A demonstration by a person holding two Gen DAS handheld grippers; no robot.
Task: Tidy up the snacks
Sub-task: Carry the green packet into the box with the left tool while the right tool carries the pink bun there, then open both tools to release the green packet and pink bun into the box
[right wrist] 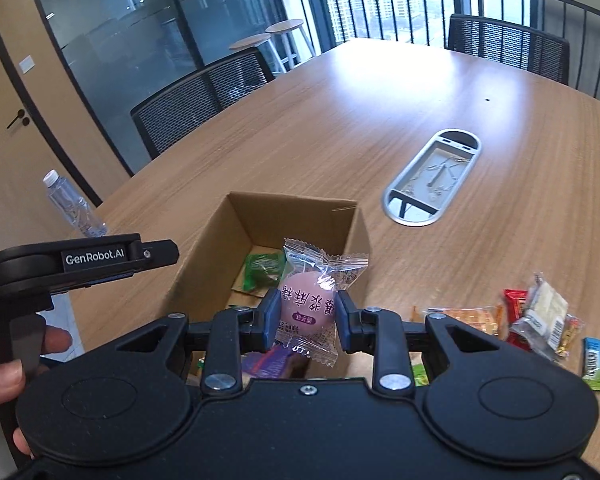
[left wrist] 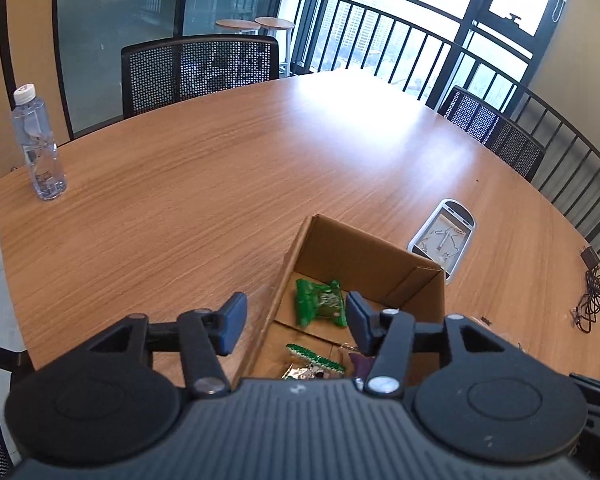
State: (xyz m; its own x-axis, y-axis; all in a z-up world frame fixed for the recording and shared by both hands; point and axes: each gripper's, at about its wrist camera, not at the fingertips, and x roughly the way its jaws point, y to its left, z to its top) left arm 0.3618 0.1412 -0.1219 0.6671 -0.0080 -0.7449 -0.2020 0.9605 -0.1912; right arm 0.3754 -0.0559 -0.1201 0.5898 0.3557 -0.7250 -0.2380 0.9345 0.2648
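Note:
An open cardboard box [left wrist: 364, 252] [right wrist: 204, 248] stands on the wooden table. Inside lie a green snack packet [left wrist: 320, 302] [right wrist: 262, 268] and several smaller wrapped snacks [left wrist: 316, 362]. My left gripper [left wrist: 296, 322] is open and empty, over the box's left wall. My right gripper [right wrist: 307, 314] is shut on a clear-wrapped pink sweet [right wrist: 308, 306], held above the box's near end. A pile of loose snack packets [right wrist: 540, 320] lies on the table right of the box. The left gripper's body [right wrist: 80, 264] shows in the right wrist view at left.
A water bottle [left wrist: 40, 148] [right wrist: 74, 208] stands at the table's left edge. A grey cable port [left wrist: 444, 240] [right wrist: 434, 178] is set in the table beyond the box. A black cable [left wrist: 590, 298] lies at right. Mesh chairs [left wrist: 200, 72] surround the table.

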